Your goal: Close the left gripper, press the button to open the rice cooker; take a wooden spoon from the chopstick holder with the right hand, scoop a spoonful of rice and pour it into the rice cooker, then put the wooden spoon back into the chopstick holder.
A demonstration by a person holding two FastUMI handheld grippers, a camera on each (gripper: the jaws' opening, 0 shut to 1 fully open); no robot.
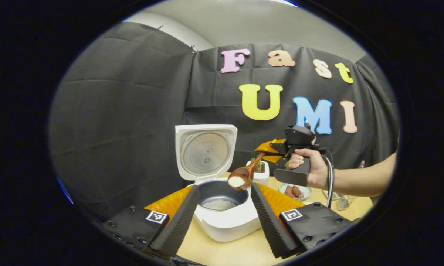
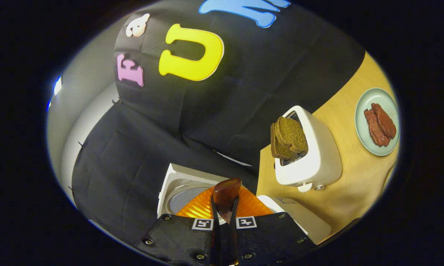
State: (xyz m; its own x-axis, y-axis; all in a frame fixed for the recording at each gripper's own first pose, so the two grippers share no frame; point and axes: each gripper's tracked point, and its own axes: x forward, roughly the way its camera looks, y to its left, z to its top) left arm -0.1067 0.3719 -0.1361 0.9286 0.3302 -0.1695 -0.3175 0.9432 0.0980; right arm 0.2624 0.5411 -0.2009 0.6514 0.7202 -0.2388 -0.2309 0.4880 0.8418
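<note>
The white rice cooker [image 1: 227, 221] stands on the table with its lid [image 1: 206, 151] raised, and white rice lies in the dark inner pot [image 1: 219, 203]. My left gripper [image 1: 225, 221] is open, one finger on each side of the cooker and nothing between them. The wooden spoon [image 1: 244, 173] hangs tilted over the pot's right rim with white rice in its bowl. A hand holds my right gripper [image 1: 268, 152], which is shut on the spoon's handle. In the right gripper view the handle [image 2: 226, 194] sticks up between the closed fingers of my right gripper [image 2: 224, 212], above the cooker's lid [image 2: 179, 188].
A white toaster [image 2: 310, 162] holding brown bread slices [image 2: 288, 137] stands behind the cooker. A pale green plate [image 2: 366, 138] carries pieces of meat. A clear or wire container [image 1: 343, 201] sits at the table's right, under the person's forearm [image 1: 362, 179].
</note>
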